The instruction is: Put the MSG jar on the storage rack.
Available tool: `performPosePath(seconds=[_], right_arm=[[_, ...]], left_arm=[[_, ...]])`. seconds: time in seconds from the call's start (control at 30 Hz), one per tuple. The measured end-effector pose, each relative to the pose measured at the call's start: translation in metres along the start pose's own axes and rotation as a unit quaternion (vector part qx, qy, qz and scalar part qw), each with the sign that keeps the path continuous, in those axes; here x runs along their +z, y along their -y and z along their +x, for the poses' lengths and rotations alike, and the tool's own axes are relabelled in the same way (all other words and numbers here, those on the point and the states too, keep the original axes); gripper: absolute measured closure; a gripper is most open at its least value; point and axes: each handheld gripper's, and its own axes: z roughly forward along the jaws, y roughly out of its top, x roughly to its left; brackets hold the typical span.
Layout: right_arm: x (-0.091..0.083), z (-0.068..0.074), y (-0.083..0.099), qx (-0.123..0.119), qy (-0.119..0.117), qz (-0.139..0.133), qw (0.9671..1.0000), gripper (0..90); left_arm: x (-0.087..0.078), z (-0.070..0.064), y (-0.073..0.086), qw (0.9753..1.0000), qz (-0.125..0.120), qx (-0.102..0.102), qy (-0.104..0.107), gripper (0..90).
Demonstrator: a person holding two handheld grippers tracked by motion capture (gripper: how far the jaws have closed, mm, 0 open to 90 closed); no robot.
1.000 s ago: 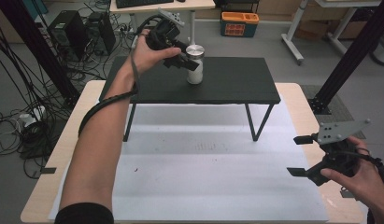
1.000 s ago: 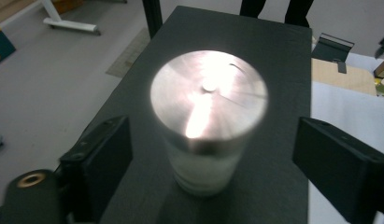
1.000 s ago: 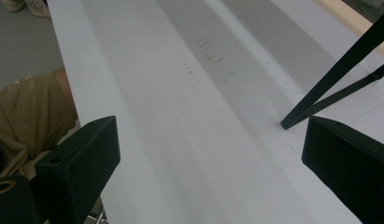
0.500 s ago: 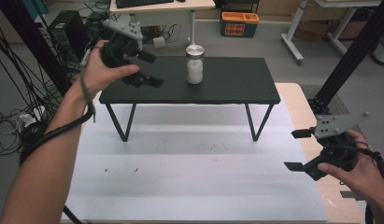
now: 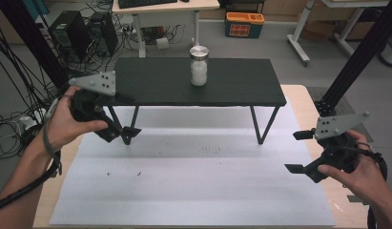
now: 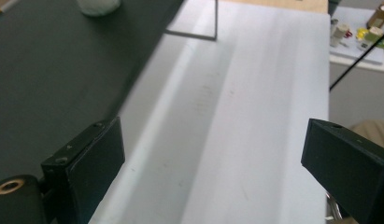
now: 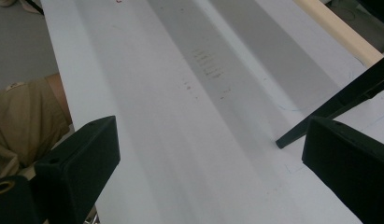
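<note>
I see the jar (image 5: 199, 67) standing upright on the raised black shelf (image 5: 232, 90), long axis vertical, metal lid up, white contents inside. It sits near the shelf's back edge, about mid-length. No label or writing on it that I can read at this size.

Left claw (image 5: 125, 115) is held at the shelf's left end, near the front left leg, jaws wide apart and holding nothing. In the left gripper view both jaws stand far apart over the white sheet (image 6: 255, 116), shelf top to one side. The left hand (image 5: 65, 125) wraps the grip, forearm coming in low from the left.

Right claw (image 5: 301, 151) hovers over the right edge of the table (image 5: 298, 98), well away from the jar, jaws apart and empty. The right hand (image 5: 363, 169) grips from behind, jaws pointing left across the sheet. Faint marks on the sheet; illegible.
</note>
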Motion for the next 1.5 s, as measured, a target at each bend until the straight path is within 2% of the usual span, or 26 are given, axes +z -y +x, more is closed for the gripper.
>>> performPosePath(seconds=[0.1, 0.17, 0.2, 0.33, 0.9, 1.5], right_arm=[[0.005, -0.001, 0.001, 0.002, -0.004, 0.000, 1.0000, 3.9], [0.006, -0.001, 0.001, 0.003, -0.004, 0.001, 1.0000, 3.9], [0.008, -0.002, 0.001, 0.005, -0.006, 0.002, 1.0000, 3.9], [0.010, -0.004, 0.001, 0.006, -0.006, 0.002, 1.0000, 3.9], [0.017, -0.011, 0.006, 0.017, -0.012, 0.007, 0.9998, 3.8], [0.020, -0.013, 0.006, 0.015, -0.013, 0.010, 0.9998, 3.9]], left_arm=[[0.001, -0.010, 0.017, 0.9999, -0.010, -0.004, 0.005, 6.1], [0.002, -0.012, 0.018, 1.0000, -0.004, -0.004, 0.005, 5.7], [0.006, -0.017, 0.022, 1.0000, 0.009, -0.003, 0.003, 5.7], [0.012, -0.020, 0.028, 0.9998, 0.014, -0.009, 0.007, 5.8], [0.021, -0.019, 0.026, 0.9995, 0.026, -0.006, 0.015, 5.7], [0.025, -0.015, 0.024, 0.9994, 0.030, -0.006, 0.017, 5.8]])
